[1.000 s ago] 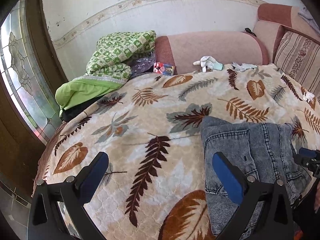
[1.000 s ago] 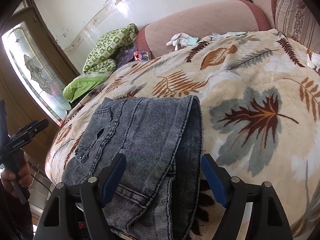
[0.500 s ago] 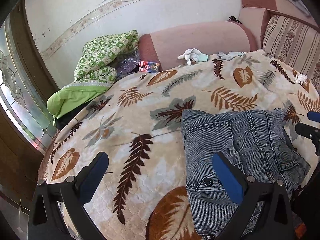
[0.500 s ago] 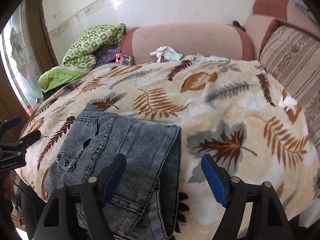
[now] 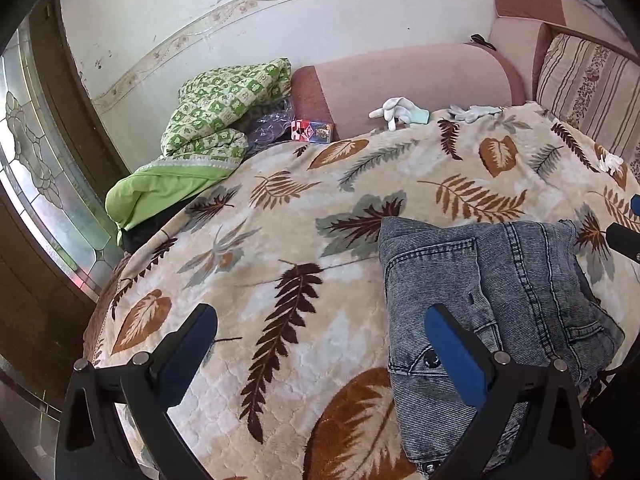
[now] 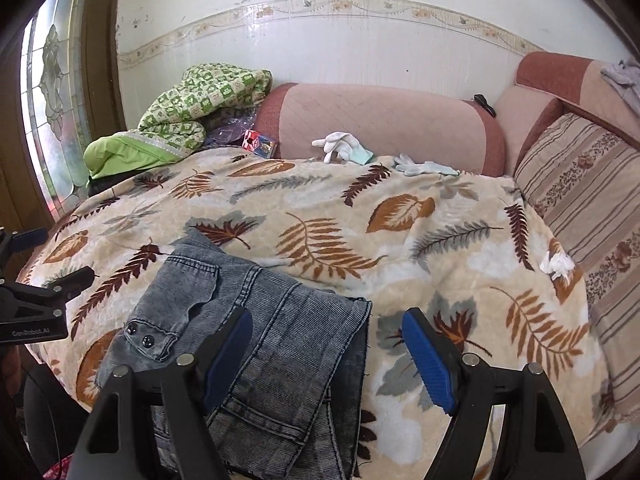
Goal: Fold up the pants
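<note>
The grey denim pants (image 5: 492, 292) lie folded into a compact stack on the near edge of the leaf-print blanket (image 5: 304, 216); they also show in the right wrist view (image 6: 256, 340). My left gripper (image 5: 320, 344) is open and empty, hovering above the blanket just left of the pants. My right gripper (image 6: 328, 344) is open and empty, above the pants' right edge. The left gripper also shows at the left edge of the right wrist view (image 6: 32, 272), and the right gripper's tip shows at the right edge of the left wrist view (image 5: 624, 236).
A pink bolster (image 6: 380, 128) lies at the back with white gloves (image 6: 340, 148) before it. A green quilt pile (image 6: 192, 116) sits back left, a striped cushion (image 6: 588, 200) at the right. A glass door (image 6: 52, 100) stands at the left.
Both grippers have pulled back and up from the folded pants, which now look smaller and lower in the right view. The pants have stayed put.
</note>
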